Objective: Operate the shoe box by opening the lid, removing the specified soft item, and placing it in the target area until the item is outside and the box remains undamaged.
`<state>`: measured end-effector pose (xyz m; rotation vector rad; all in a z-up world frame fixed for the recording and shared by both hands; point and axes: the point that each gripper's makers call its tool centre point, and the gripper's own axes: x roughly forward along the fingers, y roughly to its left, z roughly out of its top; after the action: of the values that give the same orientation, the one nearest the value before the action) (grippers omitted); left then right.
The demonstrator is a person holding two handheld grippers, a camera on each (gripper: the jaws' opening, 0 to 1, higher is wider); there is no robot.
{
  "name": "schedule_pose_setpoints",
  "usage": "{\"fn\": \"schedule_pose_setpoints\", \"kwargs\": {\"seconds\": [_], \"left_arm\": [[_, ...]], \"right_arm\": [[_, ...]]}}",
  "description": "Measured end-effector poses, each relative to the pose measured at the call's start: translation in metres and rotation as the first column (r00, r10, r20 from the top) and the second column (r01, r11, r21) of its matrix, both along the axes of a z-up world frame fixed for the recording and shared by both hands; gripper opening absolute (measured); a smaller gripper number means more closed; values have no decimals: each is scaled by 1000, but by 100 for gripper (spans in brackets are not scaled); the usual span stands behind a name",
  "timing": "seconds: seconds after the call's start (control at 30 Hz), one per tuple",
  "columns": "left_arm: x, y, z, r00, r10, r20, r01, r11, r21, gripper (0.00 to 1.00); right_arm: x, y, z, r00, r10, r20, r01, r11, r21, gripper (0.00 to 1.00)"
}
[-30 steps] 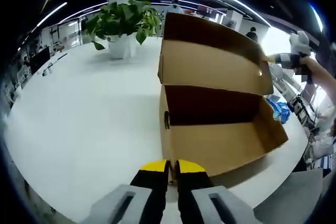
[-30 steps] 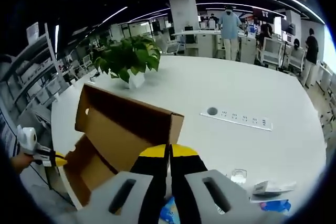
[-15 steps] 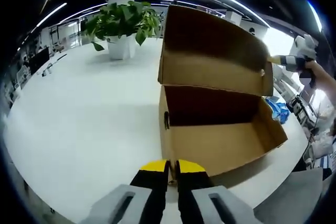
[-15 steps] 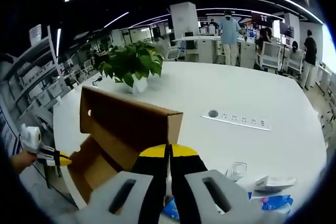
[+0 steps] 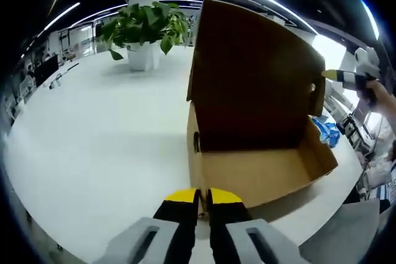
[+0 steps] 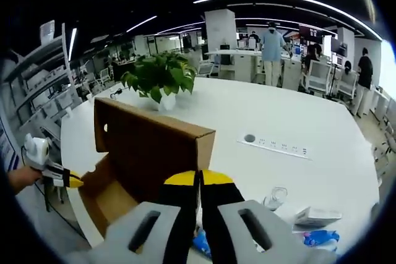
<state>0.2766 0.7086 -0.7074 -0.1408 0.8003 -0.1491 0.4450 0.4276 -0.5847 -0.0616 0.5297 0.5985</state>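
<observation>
- Left gripper view: brown cardboard shoe box (image 5: pixel 260 165) sits on the round white bench (image 5: pixel 93 128), just ahead of the left claw (image 5: pixel 203 199). Its hinged lid (image 5: pixel 253 72) is swung up near upright; the inner face is dark in shadow.
- Box interior: bare cardboard floor and walls visible, no soft item seen inside. The floor strip under the near wall is hidden.
- Left claw: yellow-tipped black jaws nearly together, a thin gap between them, gripping nothing. Tips sit at the box's near bottom edge; contact unclear.
- Right claw (image 5: pixel 331 75) shows at the lid's far corner, a hand behind it. Too small to read grip there.
- Blue crumpled item (image 5: pixel 327 131) lies on the bench past the box's right end, partly hidden by the box wall.
- Potted green plant (image 5: pixel 145 32) stands well behind.
- Right gripper view: right claw (image 6: pixel 199 180) jaws pressed narrow against the lid's top edge (image 6: pixel 154 146). Cannot tell whether cardboard is pinched between them.
- Blue item (image 6: pixel 201 242) mostly hidden behind the claw body.
- Left claw (image 6: pixel 68 178) at the box's far left end, with a hand.
- Grey power strip (image 6: pixel 275 146) lies apart on the bench.
</observation>
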Motion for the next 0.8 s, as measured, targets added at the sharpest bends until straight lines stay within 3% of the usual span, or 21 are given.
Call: {"fn": "schedule_pose_setpoints", "kwargs": {"seconds": [0.37,0.8], "left_arm": [[0,0,0,1000,0,5,0,1000,-5,5],[0,0,0,1000,0,15,0,1000,-14,5]], "right_arm": [[-16,-1,3,999,0,50,1,1000,-18,0],[-38,-3,4,995,-27,100,26,1000,14,0]]}}
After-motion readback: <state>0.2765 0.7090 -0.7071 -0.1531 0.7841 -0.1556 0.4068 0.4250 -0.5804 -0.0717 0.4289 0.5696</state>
